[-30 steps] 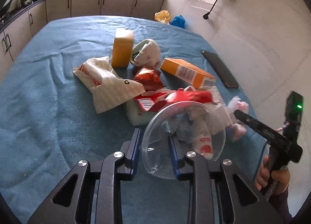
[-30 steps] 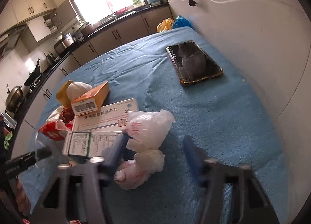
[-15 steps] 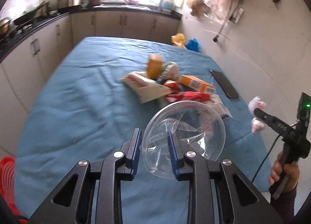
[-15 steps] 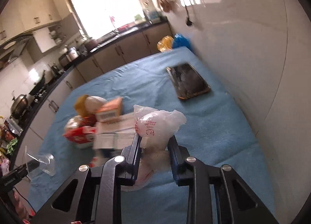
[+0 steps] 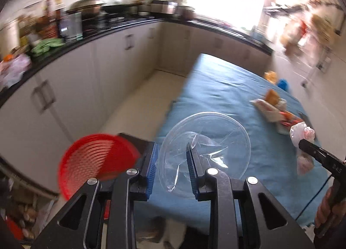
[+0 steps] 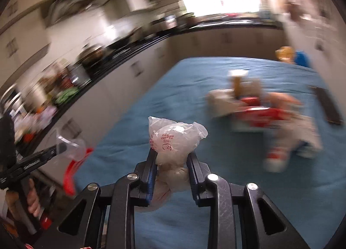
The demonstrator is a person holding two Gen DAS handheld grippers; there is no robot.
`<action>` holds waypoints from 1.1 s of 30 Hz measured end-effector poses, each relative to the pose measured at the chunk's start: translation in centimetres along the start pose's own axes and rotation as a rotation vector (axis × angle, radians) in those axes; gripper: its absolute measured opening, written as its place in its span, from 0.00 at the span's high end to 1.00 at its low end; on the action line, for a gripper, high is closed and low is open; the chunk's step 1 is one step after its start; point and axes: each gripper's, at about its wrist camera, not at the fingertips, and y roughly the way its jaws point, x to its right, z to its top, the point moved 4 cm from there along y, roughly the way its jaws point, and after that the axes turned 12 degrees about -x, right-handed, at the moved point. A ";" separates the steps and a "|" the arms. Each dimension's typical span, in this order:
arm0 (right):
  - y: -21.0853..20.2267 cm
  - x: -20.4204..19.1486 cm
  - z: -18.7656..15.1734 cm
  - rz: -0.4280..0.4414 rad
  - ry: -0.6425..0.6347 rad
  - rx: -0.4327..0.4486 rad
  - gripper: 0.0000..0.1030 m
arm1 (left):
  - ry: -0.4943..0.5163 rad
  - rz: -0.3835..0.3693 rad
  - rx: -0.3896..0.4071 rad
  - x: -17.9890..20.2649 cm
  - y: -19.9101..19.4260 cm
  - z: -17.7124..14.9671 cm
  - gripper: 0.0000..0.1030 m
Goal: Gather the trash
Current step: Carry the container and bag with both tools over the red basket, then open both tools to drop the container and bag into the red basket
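The left gripper [image 5: 172, 170] pinched the rim of a clear plastic lid [image 5: 205, 151], its blue pads pressed on either side of the thin wall, and the lid hung past the near edge of the blue tablecloth [image 5: 218, 89]. The right gripper [image 6: 172, 173] was clamped on a knotted white plastic bag [image 6: 175, 138] with red print, which bulged above and below the pads and was held clear of the cloth. A red mesh basket [image 5: 95, 162] stood on the floor just beside the table's near corner, below and to the left of the lid; from its position it was judged to be the bin for the trash, though neither item had reached it yet. Its contents could not be made out. On the far part of the cloth a pile of wrappers and boxes [image 6: 259, 110] remained, blurred, along with a dark phone [image 6: 328, 106] near the wall, which was probably not trash. The task was therefore judged partly done: two pieces were lifted and on their way, none visibly deposited, and most of the pile was left.
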 end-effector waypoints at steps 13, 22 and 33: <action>14.3 -18.0 2.5 0.266 -0.252 -0.182 0.71 | -0.241 0.158 -0.121 -13.6 6.0 -3.1 0.74; 21.8 -22.8 2.7 0.322 -0.262 -0.303 0.49 | -0.287 0.152 -0.122 -15.6 6.4 -3.8 0.47; 20.2 -20.6 2.6 0.303 -0.221 -0.284 0.36 | -0.227 0.246 -0.095 -14.0 5.7 -3.8 0.32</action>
